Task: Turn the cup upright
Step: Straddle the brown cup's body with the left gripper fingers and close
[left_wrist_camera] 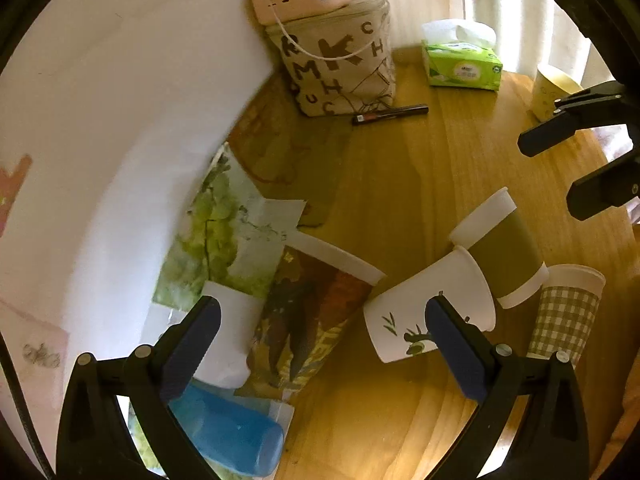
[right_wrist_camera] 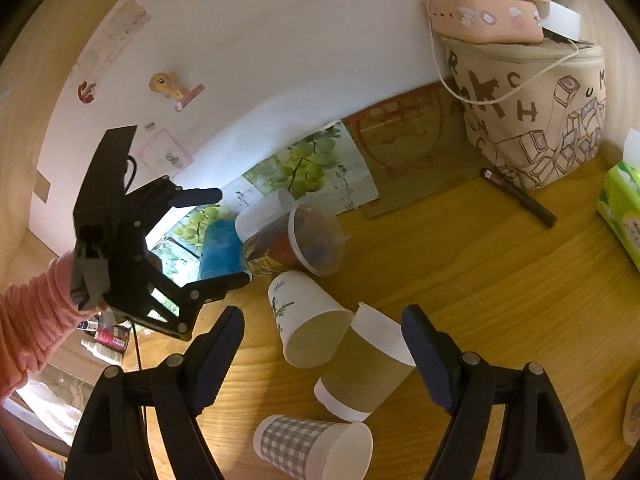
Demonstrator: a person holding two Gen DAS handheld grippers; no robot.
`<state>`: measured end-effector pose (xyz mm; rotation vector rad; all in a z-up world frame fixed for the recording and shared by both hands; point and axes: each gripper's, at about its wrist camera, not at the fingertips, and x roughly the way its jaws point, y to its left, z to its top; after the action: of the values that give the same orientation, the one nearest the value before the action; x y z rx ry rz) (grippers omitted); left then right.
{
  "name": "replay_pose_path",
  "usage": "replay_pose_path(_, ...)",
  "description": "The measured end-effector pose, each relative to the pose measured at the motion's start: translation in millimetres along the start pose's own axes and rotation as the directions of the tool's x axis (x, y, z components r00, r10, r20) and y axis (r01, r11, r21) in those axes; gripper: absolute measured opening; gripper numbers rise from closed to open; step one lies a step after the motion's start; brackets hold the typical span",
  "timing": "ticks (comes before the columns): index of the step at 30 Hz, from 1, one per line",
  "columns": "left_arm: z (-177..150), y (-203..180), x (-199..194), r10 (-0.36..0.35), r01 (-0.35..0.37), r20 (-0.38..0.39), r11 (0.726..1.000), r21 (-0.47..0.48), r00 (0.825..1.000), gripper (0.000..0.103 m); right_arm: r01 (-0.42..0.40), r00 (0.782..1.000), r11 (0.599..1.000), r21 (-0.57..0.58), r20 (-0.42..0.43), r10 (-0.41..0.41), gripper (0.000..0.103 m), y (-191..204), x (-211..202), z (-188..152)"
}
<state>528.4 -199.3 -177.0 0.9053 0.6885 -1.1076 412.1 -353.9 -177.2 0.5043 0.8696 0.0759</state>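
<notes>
Several cups lie on their sides on the wooden table (left_wrist_camera: 380,184): a printed clear plastic cup (left_wrist_camera: 312,316), a white leaf-print paper cup (left_wrist_camera: 424,312), a brown-banded paper cup (left_wrist_camera: 500,248), a checked cup (left_wrist_camera: 564,312), a blue cup (left_wrist_camera: 236,436) and a white cup (left_wrist_camera: 232,336). My left gripper (left_wrist_camera: 324,344) is open, jaws on either side of the printed cup and white cup. My right gripper (right_wrist_camera: 324,356) is open above the brown-banded cup (right_wrist_camera: 364,368) and leaf-print cup (right_wrist_camera: 308,316). The checked cup (right_wrist_camera: 312,444) lies nearest. The left gripper (right_wrist_camera: 224,236) shows by the blue cup (right_wrist_camera: 220,248).
A lettered fabric bag (left_wrist_camera: 340,60) with a pink case on top stands at the back by the wall. A green tissue pack (left_wrist_camera: 460,64), a dark pen (left_wrist_camera: 390,114), and an upright yellow cup (left_wrist_camera: 552,88) are on the table. Printed papers (left_wrist_camera: 216,220) lie against the wall.
</notes>
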Motion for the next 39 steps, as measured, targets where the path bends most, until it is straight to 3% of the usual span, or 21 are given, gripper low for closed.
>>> replay_pose_path(7,1.0,2.6,24.7,-0.067,0.066,-0.038,0.998,-0.012,0.997,0.102,0.008,1.0,1.0,0.01,-0.004,-0.008,0.081,-1.3,-0.4,-0.5)
replay_pose_path(18,-3.8,11.4,48.9,-0.101,0.096,-0.066,0.993,-0.068,0.993,0.102,0.007,1.0,0.999,0.039,-0.02,-0.006,0.081,-9.0,4.0,0.5)
replay_pose_path(25,-3.1,21.6,57.2,-0.144,0.135,-0.069,0.983,-0.122,0.987,0.092,0.003,0.999,0.998,0.055,-0.034,-0.001,0.081,-13.0,7.5,-0.6)
replay_pose_path(30,-2.1,19.2,64.8,-0.115,0.106,-0.09,0.989,-0.099,0.989,0.086,-0.001,0.999,0.998,0.06,-0.037,0.003,0.081,-13.4,8.3,-1.0)
replay_pose_path(39,-1.9,18.4,67.0,-0.094,0.086,-0.085,0.992,-0.096,0.992,0.084,-0.003,0.999,0.997,0.075,-0.038,0.006,0.081,-15.5,7.3,-1.9)
